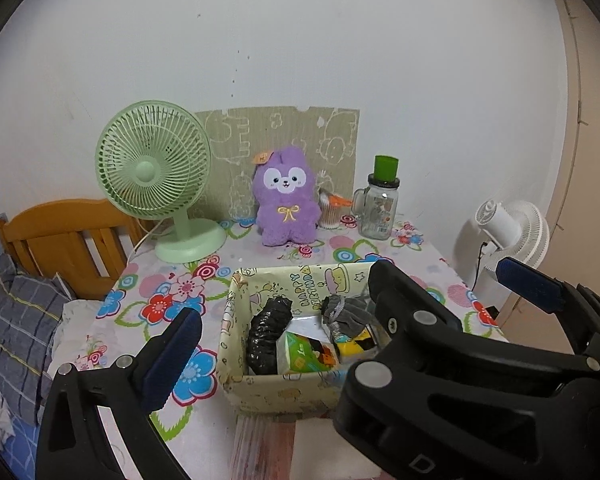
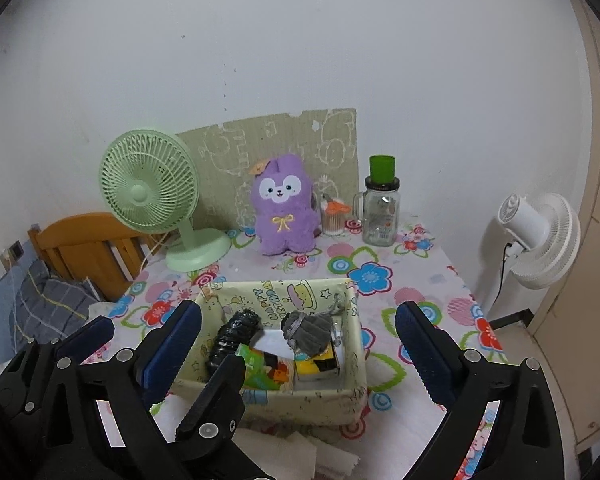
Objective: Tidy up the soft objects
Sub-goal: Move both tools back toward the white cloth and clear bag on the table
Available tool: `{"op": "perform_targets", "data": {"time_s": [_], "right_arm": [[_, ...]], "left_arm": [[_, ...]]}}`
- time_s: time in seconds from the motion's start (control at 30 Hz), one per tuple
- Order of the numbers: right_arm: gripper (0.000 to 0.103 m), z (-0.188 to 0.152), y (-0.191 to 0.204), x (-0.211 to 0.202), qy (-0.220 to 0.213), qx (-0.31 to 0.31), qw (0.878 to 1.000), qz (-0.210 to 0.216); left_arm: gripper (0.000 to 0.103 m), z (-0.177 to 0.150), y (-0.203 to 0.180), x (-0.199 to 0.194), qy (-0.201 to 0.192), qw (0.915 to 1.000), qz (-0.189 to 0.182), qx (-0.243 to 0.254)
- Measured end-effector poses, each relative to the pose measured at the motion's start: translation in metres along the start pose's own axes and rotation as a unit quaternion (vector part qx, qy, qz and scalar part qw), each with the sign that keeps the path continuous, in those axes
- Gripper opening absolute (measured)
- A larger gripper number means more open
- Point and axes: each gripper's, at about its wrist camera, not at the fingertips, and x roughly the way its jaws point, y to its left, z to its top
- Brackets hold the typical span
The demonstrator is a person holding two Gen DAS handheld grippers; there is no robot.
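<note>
A purple plush toy (image 1: 285, 196) sits upright at the back of the table against a cardboard sheet; it also shows in the right wrist view (image 2: 284, 209). A cream fabric box (image 1: 235, 384) stands at the table's front and holds a grey pouch (image 1: 342, 314), a black bundle (image 1: 268, 336) and small cartons. In the right wrist view the box (image 2: 354, 396) lies between my fingers. My left gripper (image 1: 346, 314) is open and empty above the box. My right gripper (image 2: 297, 348) is open and empty, close above the box.
A green desk fan (image 1: 153, 172) stands at the back left. A glass jar with a green lid (image 1: 380, 204) and a cup of cotton swabs (image 1: 331, 212) stand at the back right. A white floor fan (image 2: 540, 236) is right of the table. A wooden bed frame (image 1: 59, 236) is on the left.
</note>
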Motion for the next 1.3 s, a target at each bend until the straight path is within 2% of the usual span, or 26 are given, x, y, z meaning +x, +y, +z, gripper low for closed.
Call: {"op": "perform_targets", "data": {"time_s": [0.8, 1.3], "right_arm": [[0.1, -0.03, 0.011, -0.097, -0.036, -0.013, 0.999, -0.007], [0.1, -0.06, 0.016, -0.11, -0.028, -0.023, 0.999, -0.015]], "left_arm": [[0.103, -0.032, -0.014, -0.088, -0.043, 0.9991, 0.0, 0.005], [0.103, -0.062, -0.012, -0.097, -0.036, 0.9993, -0.003, 0.004]]}}
